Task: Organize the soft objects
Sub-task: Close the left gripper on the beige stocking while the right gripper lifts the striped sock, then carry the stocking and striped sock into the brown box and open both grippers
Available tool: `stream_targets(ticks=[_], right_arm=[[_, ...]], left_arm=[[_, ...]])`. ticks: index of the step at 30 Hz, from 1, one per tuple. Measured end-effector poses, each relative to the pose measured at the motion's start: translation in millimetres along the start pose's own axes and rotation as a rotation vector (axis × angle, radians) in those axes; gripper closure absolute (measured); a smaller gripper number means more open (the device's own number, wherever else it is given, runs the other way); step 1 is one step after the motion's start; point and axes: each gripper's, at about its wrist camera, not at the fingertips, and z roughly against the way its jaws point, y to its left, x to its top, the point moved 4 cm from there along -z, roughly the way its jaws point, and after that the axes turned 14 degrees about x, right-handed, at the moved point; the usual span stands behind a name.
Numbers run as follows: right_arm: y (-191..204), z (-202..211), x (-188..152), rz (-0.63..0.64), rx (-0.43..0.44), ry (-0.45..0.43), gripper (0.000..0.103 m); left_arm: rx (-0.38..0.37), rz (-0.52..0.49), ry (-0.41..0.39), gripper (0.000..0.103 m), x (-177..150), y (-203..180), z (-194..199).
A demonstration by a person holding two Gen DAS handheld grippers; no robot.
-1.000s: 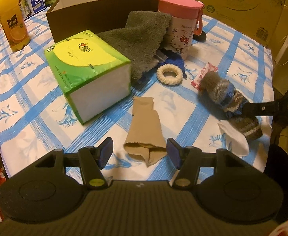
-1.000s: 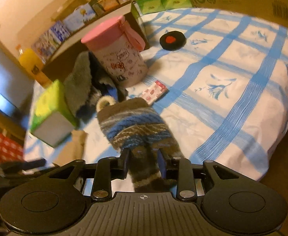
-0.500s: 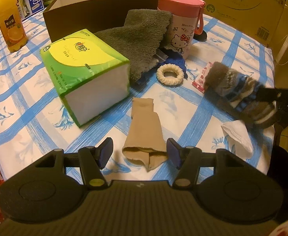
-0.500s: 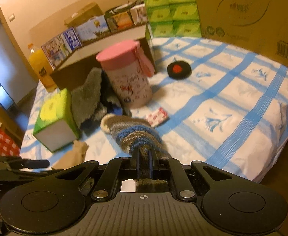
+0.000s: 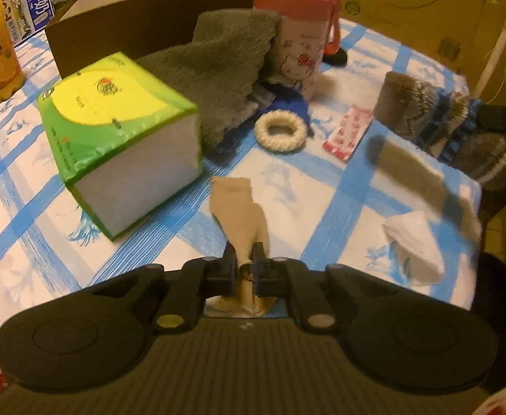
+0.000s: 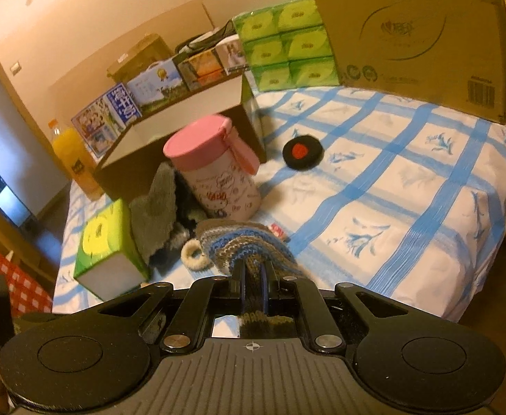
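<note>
The beige sock (image 5: 240, 215) lay flat on the blue-checked tablecloth (image 5: 339, 193), its near end pinched between the pressed-together jaws of the left gripper (image 5: 243, 265), the rest stretching straight ahead of them. The striped knit sock (image 6: 242, 245) was clamped in the narrow jaws of the right gripper (image 6: 253, 288), its body hanging forward, clear of the cloth as the left view showed it.

Ahead and to the left of the left jaws stood the green tissue pack (image 5: 114, 138); beyond it, the grey towel (image 5: 218, 65) was draped against the pink-lidded cup (image 5: 299, 34) and the dark open box (image 5: 142, 27). A white sock (image 5: 415, 245) lay to the right of the left jaws, a cream ring (image 5: 280, 131) farther ahead.

The risks were likely these: each grip held only a sock's end, so a quick swing might let thin fabric slip free. The dangling knit sock could brush the cup or the ring on the way to the box, which seemed the likely bin, and the beige sock might drag against the tissue pack.
</note>
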Motion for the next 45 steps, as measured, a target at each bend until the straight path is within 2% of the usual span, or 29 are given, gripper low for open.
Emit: stream_targets(ticks=[11,17,21,30,34,38,45], right_arm=[[-22,18,45,-0.009,0.009,-0.060,0.094],[-32,12,90,0.000,0.056,-0.105,0.094],[-34,-1,127,0.013,0.105,-0.129,0.094],[-15,-69,211,0.011,0.274,-0.171,0.094],[-12,-112,238,-0.033,0.330,-0.158,0.094],[-13,-157,259,-0.057,0.356,-0.129,0.094],[-24,-227,281,-0.060,0.351,-0.081,0.094]], left_arm=[[-0.054,0.045,-0.102,0.097,29,2,43],[-0.059,0.085,-0.201,0.097,68,14,67],[-0.036,0.103,-0.267,0.097,102,25,72],[0.012,0.132,-0.358,0.097,197,44,51],[0.016,0.127,-0.353,0.097,233,43,27],[0.026,0.116,-0.360,0.097,264,42,0],[0.073,0.093,-0.353,0.097,308,42,-52]])
